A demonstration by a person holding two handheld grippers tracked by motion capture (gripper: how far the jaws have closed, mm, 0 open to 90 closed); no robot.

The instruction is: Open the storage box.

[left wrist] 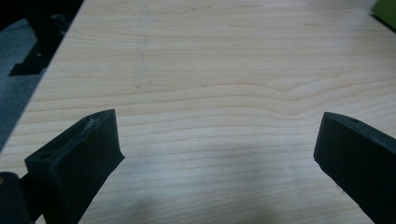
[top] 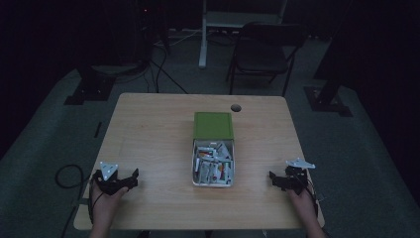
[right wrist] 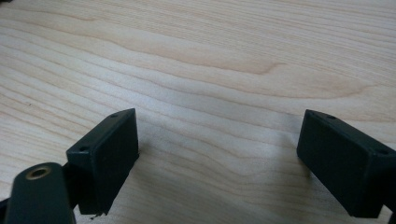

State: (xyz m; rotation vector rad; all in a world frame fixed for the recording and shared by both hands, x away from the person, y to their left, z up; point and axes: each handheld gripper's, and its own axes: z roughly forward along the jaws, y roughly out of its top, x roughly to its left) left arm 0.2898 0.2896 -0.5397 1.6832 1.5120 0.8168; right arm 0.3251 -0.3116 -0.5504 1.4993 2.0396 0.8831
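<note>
A dim room, seen from above. A pale wooden surface fills the middle of the high view. At its centre sits a shallow metal tin, long side running away from the person. Its green lid lies flat at the far end, touching or overlapping the tin's far edge. The tin is full of small packets, white with orange and red marks; the light is too poor to say what they are, possibly sachets.

A person's forearms enter from the bottom edge, each hand holding a black gripper low over the near part of the surface. The left gripper is at the near left, well apart from the tin, pointing toward the middle. The left gripper view shows its jaws spread wide with bare wood between them, gripping nothing. A sliver of the green lid shows at that view's top right corner.

The right gripper is at the near right, near the tin but not touching it. Its jaws are also spread wide over bare wood, with nothing held.

Beyond the surface stands a dark chair on grey floor.
</note>
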